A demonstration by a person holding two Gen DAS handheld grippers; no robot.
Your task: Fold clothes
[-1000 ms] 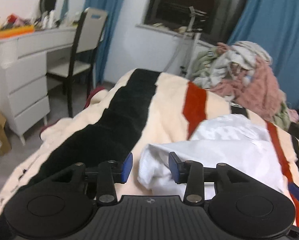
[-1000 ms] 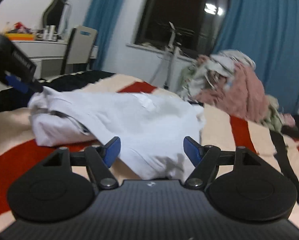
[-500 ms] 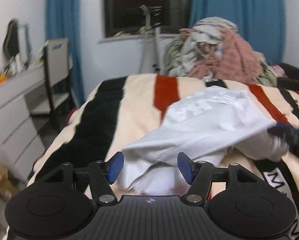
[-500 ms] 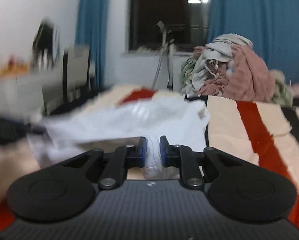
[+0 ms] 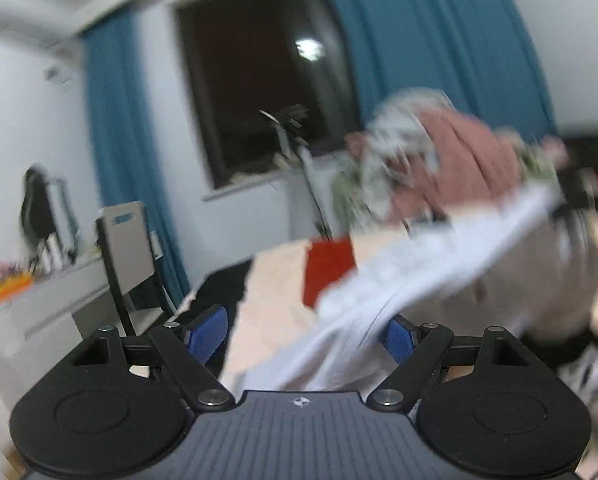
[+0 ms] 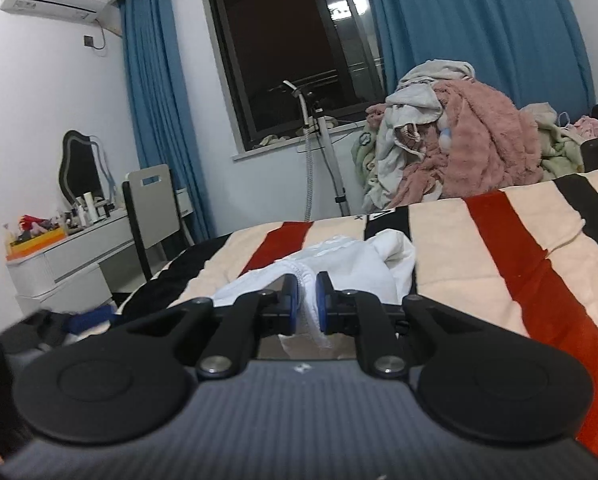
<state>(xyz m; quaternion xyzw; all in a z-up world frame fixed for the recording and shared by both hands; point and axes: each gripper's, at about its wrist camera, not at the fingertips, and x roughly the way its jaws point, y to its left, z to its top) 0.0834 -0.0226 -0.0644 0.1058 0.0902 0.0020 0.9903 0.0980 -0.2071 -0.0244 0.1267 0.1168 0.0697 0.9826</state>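
Observation:
A white garment (image 6: 351, 260) lies bunched on the striped blanket (image 6: 499, 264) of the bed. My right gripper (image 6: 307, 304) is shut on its near gathered edge, with cloth pinched between the blue pads. In the blurred left wrist view the white garment (image 5: 439, 264) stretches from low centre up to the right, raised off the bed. My left gripper (image 5: 302, 336) stands wide open. The cloth runs between its fingers and covers part of the right pad (image 5: 397, 338); no grip shows.
A tall pile of mixed clothes (image 6: 459, 148) sits at the bed's far end under blue curtains. Left of the bed stand a chair (image 6: 151, 208) and a white dresser (image 6: 67, 256) with small items. A metal stand (image 6: 323, 152) rises by the window.
The right gripper closed on the white garment's edge and still holds it. The left gripper opened wider and its view tilted upward. The garment rose off the bed across the left view.

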